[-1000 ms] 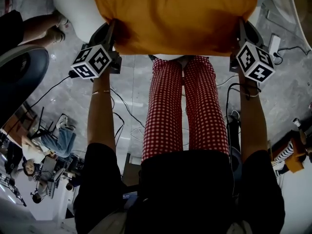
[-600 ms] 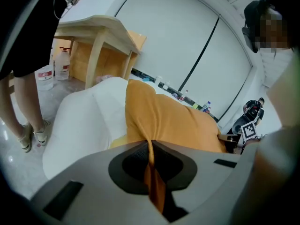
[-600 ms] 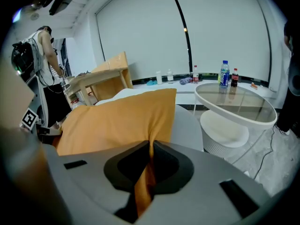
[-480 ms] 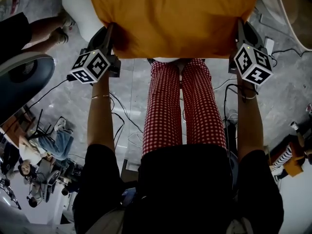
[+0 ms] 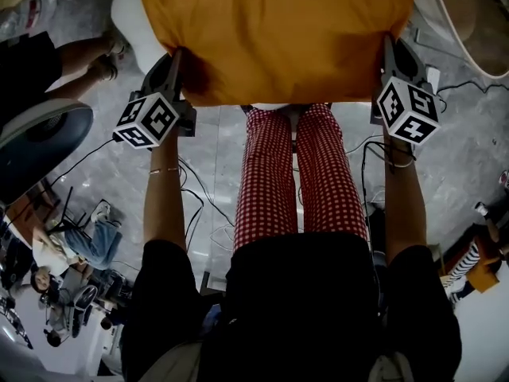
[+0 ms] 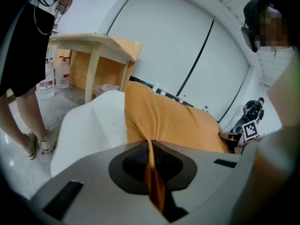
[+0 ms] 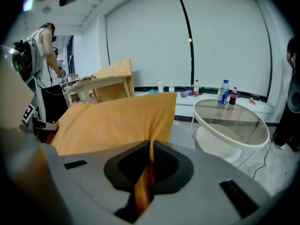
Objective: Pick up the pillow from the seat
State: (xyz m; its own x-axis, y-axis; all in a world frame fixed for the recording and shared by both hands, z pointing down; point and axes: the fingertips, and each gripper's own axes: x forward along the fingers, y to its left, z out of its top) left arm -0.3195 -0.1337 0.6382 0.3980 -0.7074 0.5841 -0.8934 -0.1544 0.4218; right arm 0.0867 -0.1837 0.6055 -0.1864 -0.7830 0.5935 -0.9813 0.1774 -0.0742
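Observation:
An orange pillow (image 5: 278, 30) hangs in the air in front of me, stretched between my two grippers. My left gripper (image 5: 176, 54) is shut on its near left corner, and a fold of orange cloth (image 6: 151, 158) is pinched between the jaws. My right gripper (image 5: 388, 42) is shut on the near right corner, with the pillow's cloth (image 7: 149, 161) squeezed between its jaws. The white seat (image 5: 131, 18) shows under the pillow at the left; in the left gripper view the white seat (image 6: 89, 125) lies below and left of the pillow (image 6: 173, 121).
A round glass table (image 7: 232, 121) with bottles (image 7: 225, 93) behind it stands to the right. A wooden table (image 6: 93, 46) is behind the seat, and a standing person (image 6: 23, 64) is at its left. Cables (image 5: 199, 189) run over the grey floor near my legs (image 5: 298, 173).
Both grippers have risen together with the pillow, which now sits higher above the white seat. Both grips look the same.

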